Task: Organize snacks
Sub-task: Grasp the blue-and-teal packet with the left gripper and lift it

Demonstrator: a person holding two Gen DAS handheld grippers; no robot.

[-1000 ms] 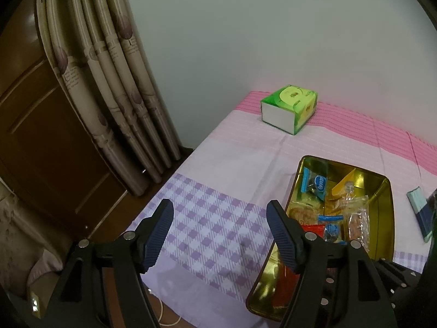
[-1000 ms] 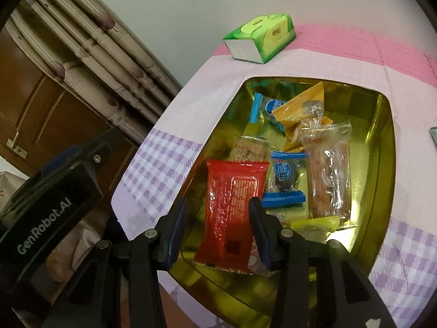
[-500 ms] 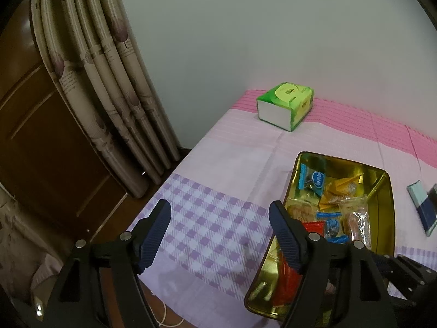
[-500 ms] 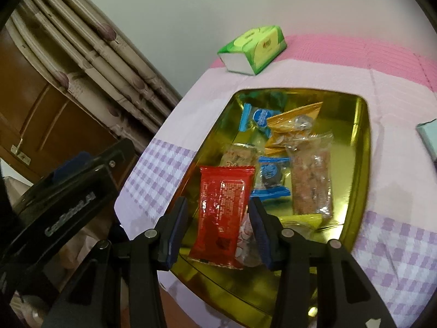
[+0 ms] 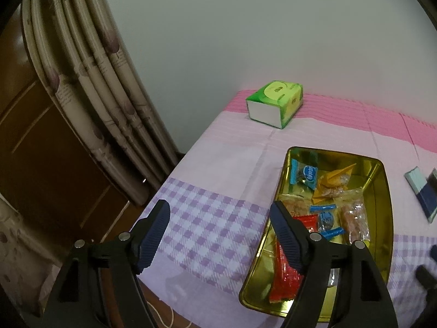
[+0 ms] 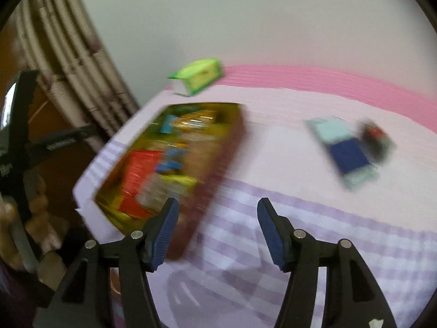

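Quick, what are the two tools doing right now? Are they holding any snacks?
Left tool: open, holding nothing, over the checked tablecloth.
Right tool: open and empty; its jaws have just been opening, nothing between them.

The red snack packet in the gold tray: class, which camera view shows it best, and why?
The right wrist view. There the whole red snack packet lies in the gold tray unobstructed, though blurred. The left wrist view is sharp, but a finger of the left hand-held gripper hides the packet's middle.

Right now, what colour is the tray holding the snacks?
Shiny gold. The tray shows sharpest in the left wrist view; the right wrist view is blurred.
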